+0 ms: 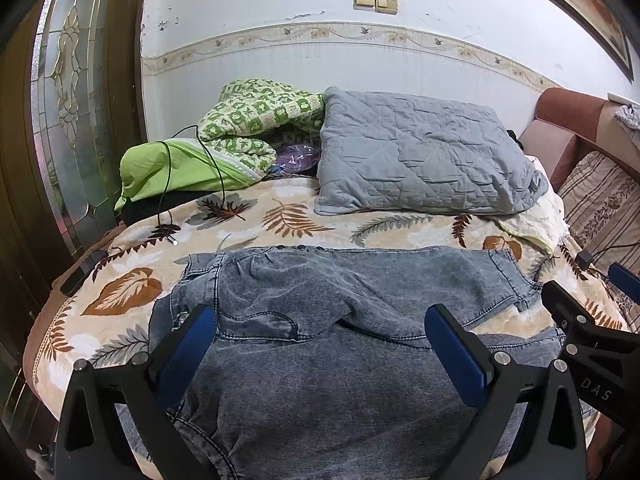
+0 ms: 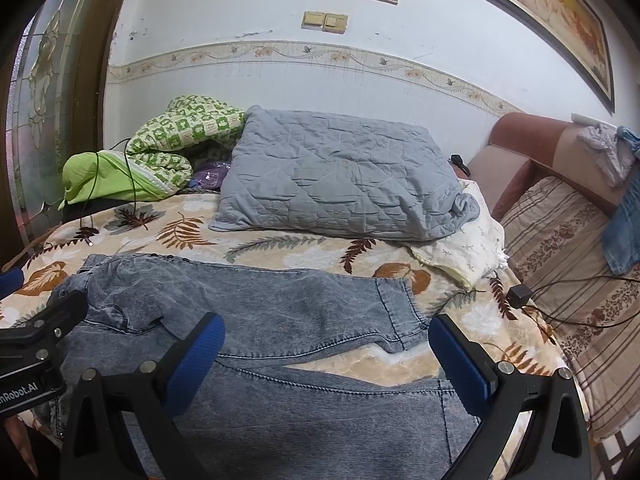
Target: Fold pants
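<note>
Far left: a dark wooden door with a leaded patterned-glass panel [image 1: 68, 92]. Next, on the bed's far left corner, a bright green cloth bundle [image 1: 176, 170] with a thin black cable [image 1: 216, 168] looped over it, its plug end lying on the beige bed blanket printed with brown and grey leaves [image 1: 288, 220]. Behind the bundle, a green-and-cream checked quilt [image 1: 260, 114] heaped against the white wall; a small purple item [image 1: 296, 158] sits between the quilt and a grey quilted pillow [image 1: 416, 156], which leans at mid-bed. Foreground centre: a pair of faded blue-grey denim pants [image 1: 320, 308] spread flat across the blanket, waistband toward the left, one leg running along the far side and the other along the near edge, with a strip of blanket showing between them toward the right. Left claw [image 1: 332, 344]: black frame, blue pads, held wide apart above the seat of the pants, gripping nothing. Right claw [image 2: 328, 356]: same build, likewise spread wide over the leg portion, empty. Right of the pillow, a cream folded cloth [image 2: 468, 248]; beside it a black charger block [image 2: 520, 293] with its lead trailing right. Far right: a reddish-brown upholstered headboard [image 2: 532, 136] and a striped floral cushion [image 2: 568, 248].
</note>
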Action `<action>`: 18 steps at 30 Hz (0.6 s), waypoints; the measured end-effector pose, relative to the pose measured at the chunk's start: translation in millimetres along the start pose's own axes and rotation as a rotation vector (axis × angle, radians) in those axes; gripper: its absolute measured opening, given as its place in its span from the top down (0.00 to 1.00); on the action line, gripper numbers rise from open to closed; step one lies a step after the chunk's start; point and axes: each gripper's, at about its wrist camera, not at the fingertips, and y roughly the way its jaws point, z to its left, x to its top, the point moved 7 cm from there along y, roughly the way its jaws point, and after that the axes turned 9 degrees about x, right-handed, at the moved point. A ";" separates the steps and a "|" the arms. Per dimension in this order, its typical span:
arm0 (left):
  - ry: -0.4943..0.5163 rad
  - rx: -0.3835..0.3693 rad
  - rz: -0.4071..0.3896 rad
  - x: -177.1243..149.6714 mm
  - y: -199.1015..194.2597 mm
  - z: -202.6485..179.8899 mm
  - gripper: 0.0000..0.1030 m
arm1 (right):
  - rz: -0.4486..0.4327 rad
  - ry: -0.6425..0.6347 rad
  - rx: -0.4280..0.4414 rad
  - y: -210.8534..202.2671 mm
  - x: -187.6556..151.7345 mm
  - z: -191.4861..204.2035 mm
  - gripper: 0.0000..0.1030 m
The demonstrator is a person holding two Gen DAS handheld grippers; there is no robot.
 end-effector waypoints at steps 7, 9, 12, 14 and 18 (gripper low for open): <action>0.003 0.002 0.004 -0.1 2.0 0.3 0.00 | 0.008 0.001 -0.004 2.3 -1.7 -3.0 0.00; 0.001 0.003 0.006 -0.9 3.4 1.8 0.00 | 0.012 0.001 -0.005 3.5 -2.0 -3.1 0.00; -0.002 0.004 0.010 -1.8 6.8 3.0 0.00 | 0.018 -0.001 -0.007 5.2 -2.8 -2.7 0.00; -0.001 0.007 0.012 -3.1 9.4 3.9 0.00 | 0.022 -0.004 -0.009 7.0 -3.7 -2.5 0.00; 0.001 0.024 0.015 -6.3 15.5 7.3 0.00 | 0.036 -0.009 -0.015 12.3 -6.2 -2.0 0.00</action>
